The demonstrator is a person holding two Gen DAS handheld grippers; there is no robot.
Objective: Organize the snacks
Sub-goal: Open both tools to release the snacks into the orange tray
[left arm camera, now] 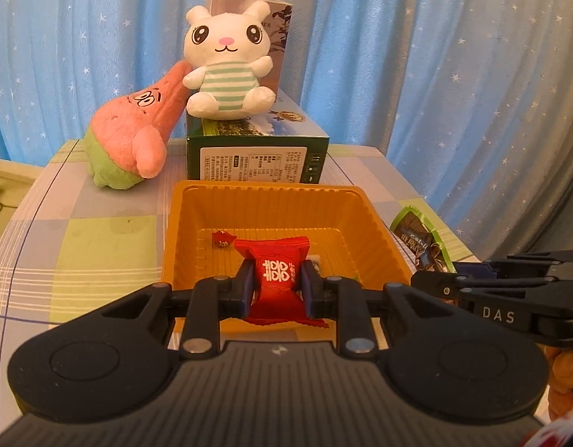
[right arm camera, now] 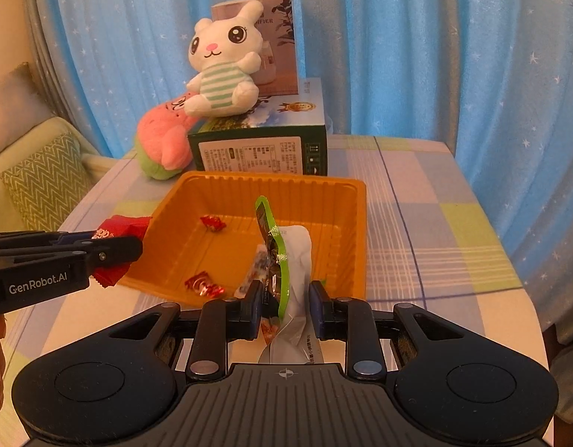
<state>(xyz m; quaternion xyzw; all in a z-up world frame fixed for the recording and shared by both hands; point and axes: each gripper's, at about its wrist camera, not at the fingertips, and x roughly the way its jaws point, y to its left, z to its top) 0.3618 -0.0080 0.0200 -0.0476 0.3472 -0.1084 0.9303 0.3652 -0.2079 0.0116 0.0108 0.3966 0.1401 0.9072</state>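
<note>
Left gripper point(left arm camera: 277, 287) clamped on red packet point(left arm camera: 275, 279), held over near edge of orange tray point(left arm camera: 182, 231), likely for drop; small candy point(left arm camera: 222, 240) already inside.

Right gripper point(right arm camera: 284, 303) pinches green pouch point(right arm camera: 282, 260) upright at tray's point(right arm camera: 357, 223) near rim; more candies point(right arm camera: 204, 285) inside.

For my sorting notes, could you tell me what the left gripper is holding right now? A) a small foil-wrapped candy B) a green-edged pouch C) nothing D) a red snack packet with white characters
D: in the left wrist view the left gripper is closed on the red snack packet near the orange tray; the green-edged pouch sits in the right gripper.
</note>
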